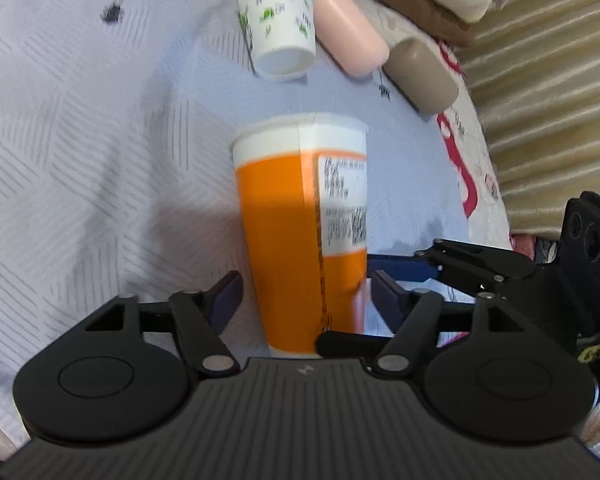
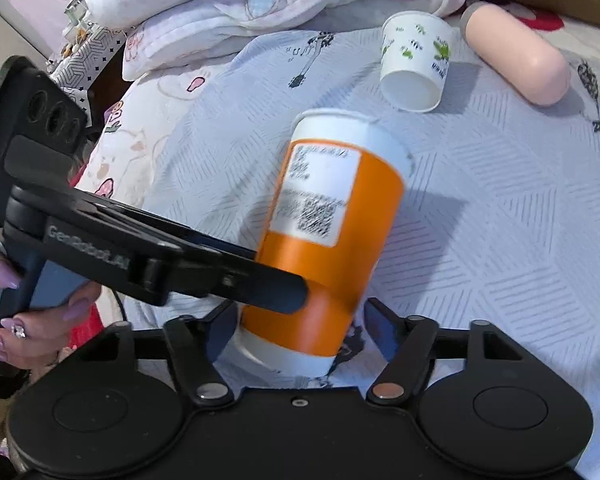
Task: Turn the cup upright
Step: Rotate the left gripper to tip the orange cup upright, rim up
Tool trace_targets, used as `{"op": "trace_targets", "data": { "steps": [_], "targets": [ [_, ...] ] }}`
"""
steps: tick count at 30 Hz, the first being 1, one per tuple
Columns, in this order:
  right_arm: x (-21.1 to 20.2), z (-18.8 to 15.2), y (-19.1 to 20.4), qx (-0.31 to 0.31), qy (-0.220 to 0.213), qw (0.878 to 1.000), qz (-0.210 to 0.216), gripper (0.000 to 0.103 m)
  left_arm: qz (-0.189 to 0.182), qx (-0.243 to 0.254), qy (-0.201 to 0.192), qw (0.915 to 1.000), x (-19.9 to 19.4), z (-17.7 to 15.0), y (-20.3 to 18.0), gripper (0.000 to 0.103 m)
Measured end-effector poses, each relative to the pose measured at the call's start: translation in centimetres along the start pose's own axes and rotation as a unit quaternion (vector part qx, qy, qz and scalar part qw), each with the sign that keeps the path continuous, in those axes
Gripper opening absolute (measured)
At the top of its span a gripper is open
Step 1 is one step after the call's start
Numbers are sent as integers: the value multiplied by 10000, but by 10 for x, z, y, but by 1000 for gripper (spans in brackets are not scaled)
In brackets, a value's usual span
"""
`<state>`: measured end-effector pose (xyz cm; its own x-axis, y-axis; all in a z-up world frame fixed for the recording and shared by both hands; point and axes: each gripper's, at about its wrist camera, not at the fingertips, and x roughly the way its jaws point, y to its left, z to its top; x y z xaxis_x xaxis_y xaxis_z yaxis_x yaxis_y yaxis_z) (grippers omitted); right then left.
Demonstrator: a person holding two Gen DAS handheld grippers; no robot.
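Observation:
An orange paper cup (image 1: 300,232) with a white rim band and a printed label is between the two fingers of my left gripper (image 1: 300,296), its rim pointing away from the camera. In the right wrist view the same cup (image 2: 332,232) is tilted over the bedspread, and the left gripper's fingers (image 2: 260,276) clamp its lower part from the left. My right gripper (image 2: 300,320) is open, its fingers standing apart on either side of the cup's base without pressing it.
A small white cup with green prints (image 1: 278,26) (image 2: 416,60) lies on its side beyond. A pink cylinder (image 1: 348,32) (image 2: 516,60) and a tan cylinder (image 1: 420,76) lie beside it. Folded pink bedding (image 2: 260,4) is at the back, a curtain (image 1: 548,92) at right.

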<state>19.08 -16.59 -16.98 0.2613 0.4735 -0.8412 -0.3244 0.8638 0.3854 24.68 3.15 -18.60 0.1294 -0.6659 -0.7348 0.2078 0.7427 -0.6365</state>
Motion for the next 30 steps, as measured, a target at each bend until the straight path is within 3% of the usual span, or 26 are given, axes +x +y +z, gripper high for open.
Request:
{"op": "trace_targets", "data": {
  "steps": [1, 5, 10, 12, 14, 19, 24, 27, 30],
  "targets": [
    [-2, 2, -2, -21, -42, 10000, -52, 85, -12, -35, -91, 10000, -2, 2, 2, 81],
    [-4, 17, -12, 83, -61, 9999, 110, 86, 7, -103, -310, 9995, 1, 12, 10, 82],
    [9, 31, -27, 383, 49, 9984, 418, 86, -183, -176, -284, 9993, 11, 13, 16, 71],
    [14, 31, -25, 354, 51, 9981, 497, 78, -169, -111, -340, 9992, 11, 10, 15, 71],
    [14, 28, -22, 287, -3, 9975, 642, 73, -155, -15, -386, 9991, 9, 8, 12, 71],
    [3, 21, -12, -139, -302, 9980, 531, 73, 13, 673, -739, 9950, 0, 1, -13, 70],
    [-18, 9, 8, -1139, -999, 9884, -93, 73, 184, 1412, -1465, 9789, -8, -3, -46, 71],
    [-27, -2, 18, -1824, -1593, 9671, -784, 73, 326, 1798, -1805, 9664, -4, -1, -62, 71],
    [-22, -7, 22, -2422, -1987, 9398, -1365, 73, 532, 2290, -2195, 9469, 1, -4, -73, 71]
  ]
}}
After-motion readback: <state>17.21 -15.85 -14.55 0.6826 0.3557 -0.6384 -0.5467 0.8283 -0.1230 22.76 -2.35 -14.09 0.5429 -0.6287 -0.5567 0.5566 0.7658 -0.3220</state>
